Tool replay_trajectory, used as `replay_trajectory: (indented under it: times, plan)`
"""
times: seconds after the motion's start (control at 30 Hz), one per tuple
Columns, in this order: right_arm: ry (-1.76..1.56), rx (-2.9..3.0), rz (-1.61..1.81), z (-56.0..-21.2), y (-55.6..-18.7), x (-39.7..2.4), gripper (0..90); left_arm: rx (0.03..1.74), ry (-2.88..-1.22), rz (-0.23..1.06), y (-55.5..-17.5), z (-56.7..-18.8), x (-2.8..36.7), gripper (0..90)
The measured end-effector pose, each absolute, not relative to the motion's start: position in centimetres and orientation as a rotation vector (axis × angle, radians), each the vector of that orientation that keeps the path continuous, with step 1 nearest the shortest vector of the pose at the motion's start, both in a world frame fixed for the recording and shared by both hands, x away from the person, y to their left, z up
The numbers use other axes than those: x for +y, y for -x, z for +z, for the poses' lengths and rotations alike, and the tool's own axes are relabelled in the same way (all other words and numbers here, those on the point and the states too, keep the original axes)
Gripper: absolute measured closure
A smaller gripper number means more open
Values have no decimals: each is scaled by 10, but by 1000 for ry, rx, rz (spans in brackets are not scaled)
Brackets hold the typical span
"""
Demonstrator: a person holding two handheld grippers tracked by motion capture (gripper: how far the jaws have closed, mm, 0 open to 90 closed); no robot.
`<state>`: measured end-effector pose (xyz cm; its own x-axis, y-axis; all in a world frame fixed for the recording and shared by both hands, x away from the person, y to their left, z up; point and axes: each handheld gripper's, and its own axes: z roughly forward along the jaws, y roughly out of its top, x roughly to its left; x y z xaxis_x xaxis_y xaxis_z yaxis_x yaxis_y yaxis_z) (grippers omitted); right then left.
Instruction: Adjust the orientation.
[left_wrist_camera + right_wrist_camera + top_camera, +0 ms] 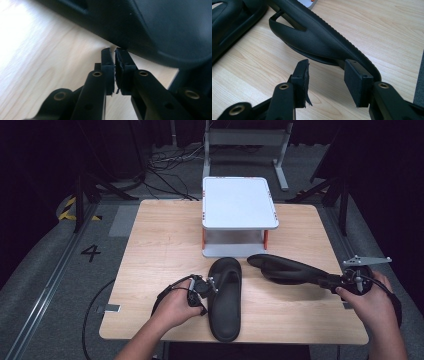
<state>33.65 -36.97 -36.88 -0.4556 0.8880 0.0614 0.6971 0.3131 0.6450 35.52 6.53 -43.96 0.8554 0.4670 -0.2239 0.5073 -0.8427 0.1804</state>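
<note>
Two black slippers are on the wooden table (pixel 160 235). One slipper (pixel 226 300) (pixel 162 27) lies flat at the front middle, toe toward me. My left gripper (pixel 214 282) (pixel 115 51) is at its left rim, jaws together with nothing between them, tips just short of the slipper's edge. The other slipper (pixel 285 267) (pixel 317 35) is tipped up on its side to the right. Its heel end rests against the far side of the right finger (pixel 358 82) of my right gripper (pixel 325 280) (pixel 325 65). That gripper's jaws stand apart, with bare table between the pads.
A white two-level stand (pixel 240 202) with orange posts sits at the back middle of the table, just behind the slippers. A grey metal frame (pixel 247 140) and cables are on the floor beyond. The table's right edge (pixel 345 285) is near my right hand.
</note>
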Motion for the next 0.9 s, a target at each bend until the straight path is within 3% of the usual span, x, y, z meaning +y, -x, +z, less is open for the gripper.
replay_trajectory:
  times: [0.13, 0.33, 0.53, 0.9]
  plan:
    - [-1415, 2281, 887, -368, -337, -368, 549, 775, -2768, -247, -358, -436, 71, 805]
    - [-1372, 2285, 889, -366, -342, -362, 512, 858, -2703, -140, -364, -417, 99, 761]
    - [-1299, 2302, 888, -363, -347, -354, 472, 950, -2645, -1, -369, -401, 124, 597]
    - [-1172, 2370, 818, -356, -371, -330, 413, 1100, -2544, 109, -375, -390, 169, 459]
